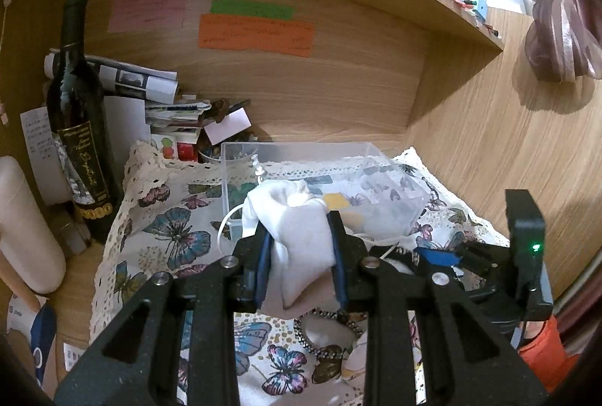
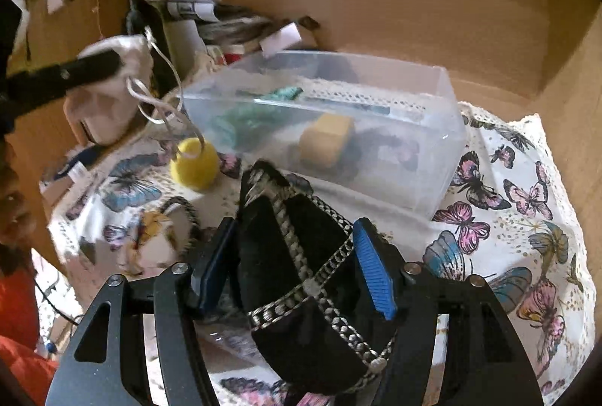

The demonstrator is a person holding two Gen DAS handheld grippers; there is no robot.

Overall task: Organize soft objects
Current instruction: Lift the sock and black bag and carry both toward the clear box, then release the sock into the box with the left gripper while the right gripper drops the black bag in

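Observation:
My left gripper (image 1: 299, 251) is shut on a white drawstring pouch (image 1: 297, 236), held above the butterfly cloth (image 1: 165, 229) just in front of a clear plastic box (image 1: 301, 157). The same pouch (image 2: 109, 86) shows at the left of the right wrist view, its cords hanging to a yellow ball (image 2: 193, 163). My right gripper (image 2: 297, 274) is around a black pouch with braided trim (image 2: 301, 274), jaws close on its sides, near the box (image 2: 338, 127). The box holds a tan sponge block (image 2: 327, 139) and teal fabric (image 2: 263, 108).
A dark wine bottle (image 1: 81, 127) stands at the left with stacked papers (image 1: 150, 86) behind it. A wooden shelf back and side wall (image 1: 489, 127) enclose the space. A braided ring item (image 1: 327, 334) lies on the cloth below my left gripper.

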